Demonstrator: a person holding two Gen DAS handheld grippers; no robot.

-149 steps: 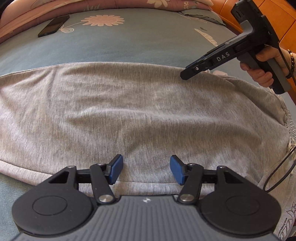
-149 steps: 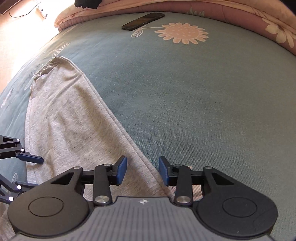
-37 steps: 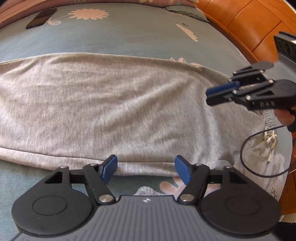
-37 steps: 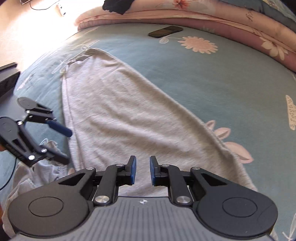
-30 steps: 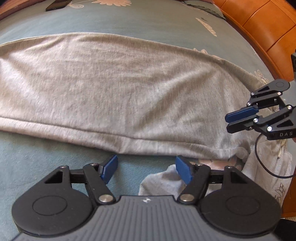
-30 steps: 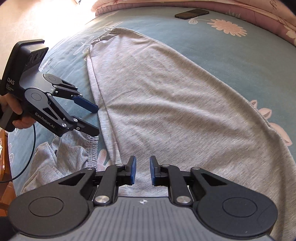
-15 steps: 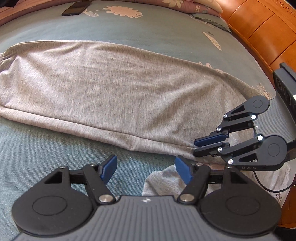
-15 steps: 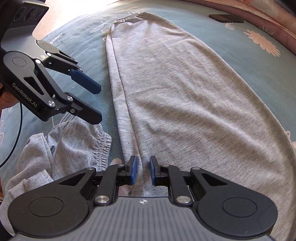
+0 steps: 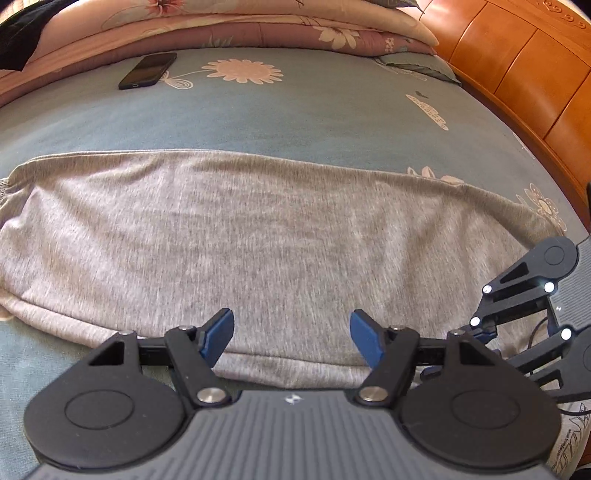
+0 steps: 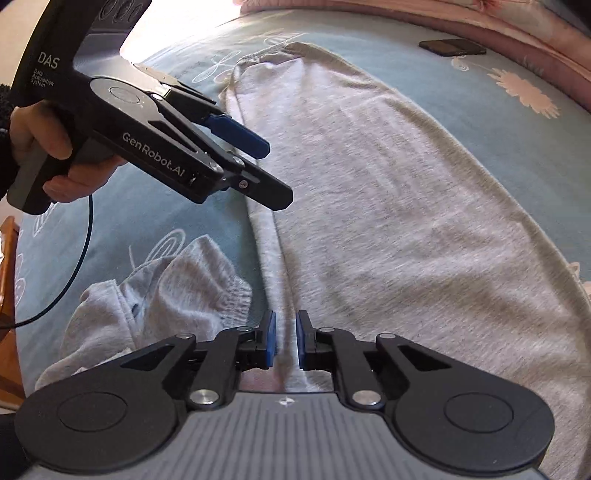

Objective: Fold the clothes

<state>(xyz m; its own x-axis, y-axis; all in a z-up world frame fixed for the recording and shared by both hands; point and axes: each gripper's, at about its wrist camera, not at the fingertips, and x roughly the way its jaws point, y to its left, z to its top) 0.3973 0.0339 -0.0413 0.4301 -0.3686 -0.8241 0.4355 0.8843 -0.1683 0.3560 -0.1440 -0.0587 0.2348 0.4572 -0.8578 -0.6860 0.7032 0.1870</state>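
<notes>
Tongs [image 9: 291, 341] on the left gape empty while the right tongs [image 10: 284, 339], opening, straddle a seam of soft, limp grey trousers [image 9: 258, 236] on the bed [image 9: 295, 118], best pinched at the hem.

Home bedroom: flowered bedsheet [image 9: 295, 118], stacked quilts [image 9: 258, 26], wooden headboard [image 9: 517, 74], phone [image 9: 148, 70] on bed.

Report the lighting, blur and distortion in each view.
Left wrist view: fisheye bows the grey garment and headboard; sunlight glares off that wood; the fabric looks slightly smeared. Right wrist view: top-left corner blown out white, garment washed pale, edges curved.
</notes>
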